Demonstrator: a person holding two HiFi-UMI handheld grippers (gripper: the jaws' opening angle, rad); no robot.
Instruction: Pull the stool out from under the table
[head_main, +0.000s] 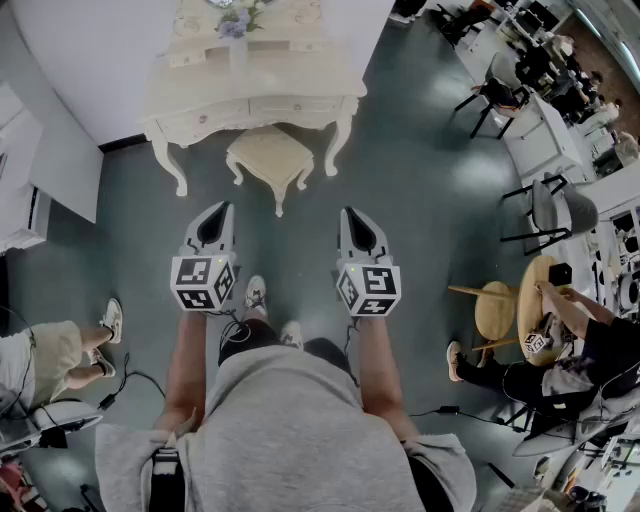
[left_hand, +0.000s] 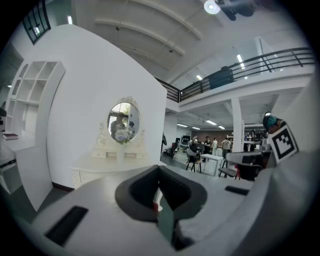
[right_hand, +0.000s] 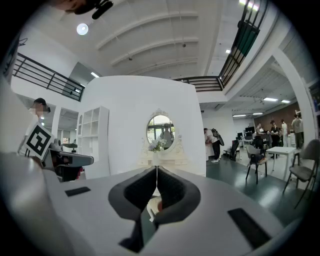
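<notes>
The cream stool (head_main: 268, 155) stands on the floor with its back half under the cream dressing table (head_main: 200, 100), against the white wall. My two grippers are held side by side, a short way in front of the stool and not touching it. The left gripper (head_main: 221, 207) is shut with nothing in it, and so is the right gripper (head_main: 351, 212). The left gripper view shows its shut jaws (left_hand: 159, 169) aimed toward the dressing table (left_hand: 95, 172) and its oval mirror (left_hand: 123, 121). In the right gripper view the shut jaws (right_hand: 156, 169) line up with the mirror (right_hand: 161, 131); the stool is hidden there.
A white shelf unit (head_main: 40, 170) stands at the left. A seated person's leg (head_main: 60, 345) is at the lower left. Dark chairs (head_main: 555, 210), a round wooden stool (head_main: 495, 310) and a seated person (head_main: 590, 340) are on the right. Cables (head_main: 120, 385) trail on the floor behind me.
</notes>
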